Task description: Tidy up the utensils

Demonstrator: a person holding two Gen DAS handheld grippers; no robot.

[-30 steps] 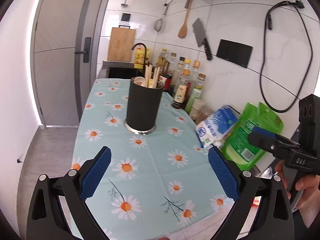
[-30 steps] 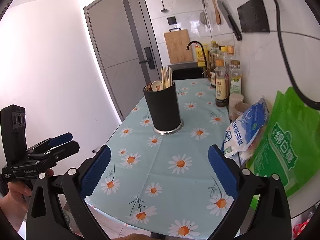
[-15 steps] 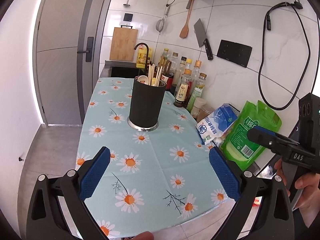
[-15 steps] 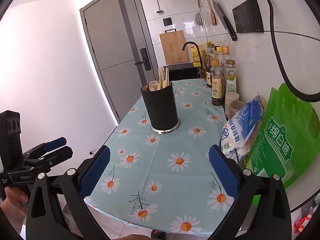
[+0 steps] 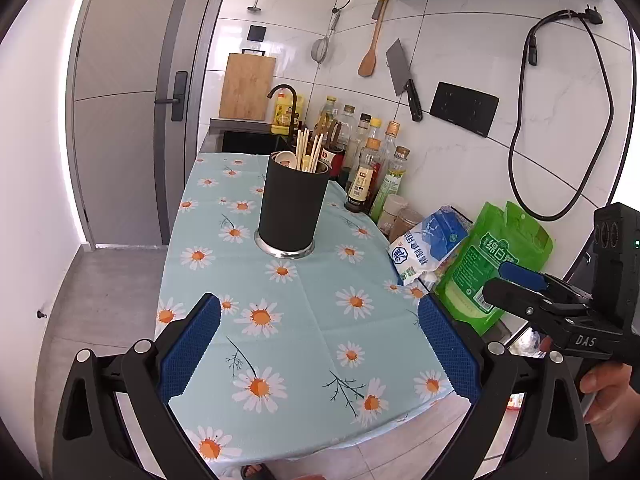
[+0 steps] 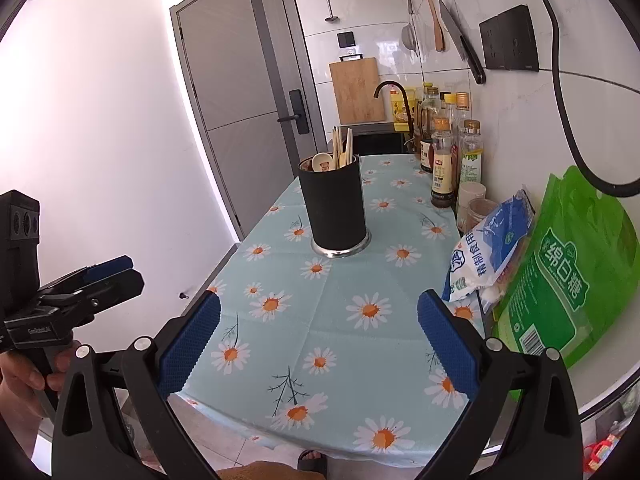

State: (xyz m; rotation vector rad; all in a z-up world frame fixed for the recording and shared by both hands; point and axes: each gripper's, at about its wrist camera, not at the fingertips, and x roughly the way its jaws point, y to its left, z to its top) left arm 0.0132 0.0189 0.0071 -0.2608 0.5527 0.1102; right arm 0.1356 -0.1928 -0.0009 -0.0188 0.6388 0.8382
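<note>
One holder (image 5: pixel 293 204) at 12 o'clock, both my grippers wide and empty.
Left gripper (image 5: pixel 318 346) view shows the right gripper (image 6: pixel 318 344) at 3 o'clock; right view shows the left at 9 o'clock.

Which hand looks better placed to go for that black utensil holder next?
Probably left. The left gripper and right gripper are both open, facing the black utensil holder, but the salt bag and sugar bag crowd the right side; the left side is bare tablecloth.

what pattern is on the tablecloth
Pale blue tablecloth printed with white daisies with orange centres; clearest in the left wrist view.
</note>
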